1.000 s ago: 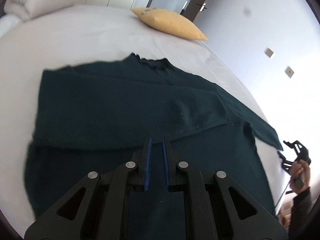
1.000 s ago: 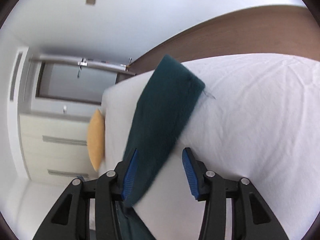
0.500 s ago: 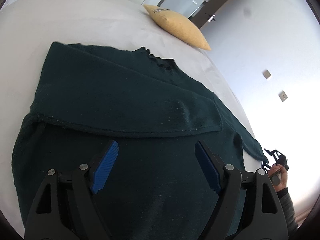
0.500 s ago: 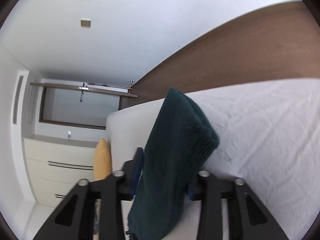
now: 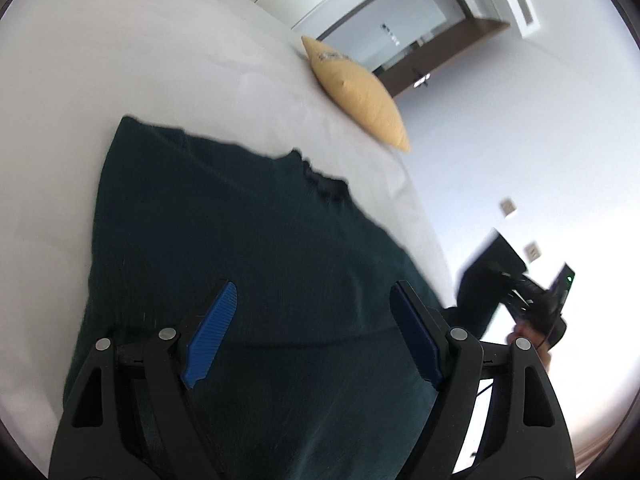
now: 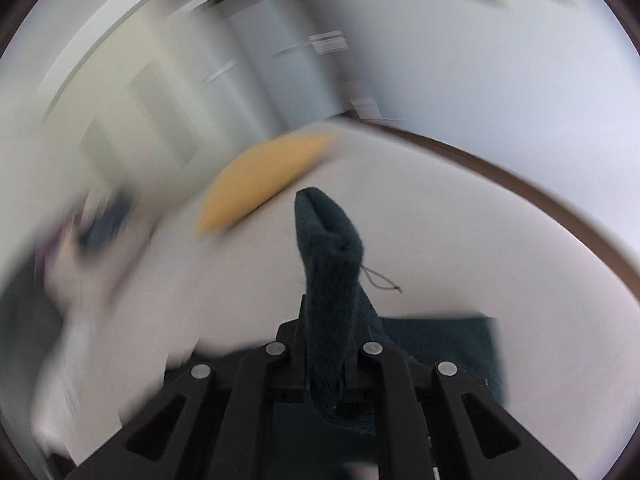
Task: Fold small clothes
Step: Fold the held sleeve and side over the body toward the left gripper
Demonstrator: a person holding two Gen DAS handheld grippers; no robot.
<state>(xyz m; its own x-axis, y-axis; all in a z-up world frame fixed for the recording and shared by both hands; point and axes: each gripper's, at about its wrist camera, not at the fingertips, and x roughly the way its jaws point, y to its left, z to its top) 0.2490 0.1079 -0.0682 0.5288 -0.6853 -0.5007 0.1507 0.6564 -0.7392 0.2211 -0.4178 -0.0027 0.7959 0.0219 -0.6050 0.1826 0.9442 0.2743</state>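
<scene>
The right tongs (image 6: 326,356) have just been closing and now pinch a sleeve (image 6: 328,264) of the sweater (image 5: 256,264). The left tongs (image 5: 312,336) have just opened and hang spread over its body, nothing between them. The sweater lies on the bed (image 5: 140,60), near a yellow pillow (image 5: 360,92). It looks a soft, limp, light knit that will sag and stretch; cuffs, hem and shoulder seams seem the best holds.

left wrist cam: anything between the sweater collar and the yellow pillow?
No. In the left wrist view only bare white sheet separates the sweater collar from the yellow pillow.
</scene>
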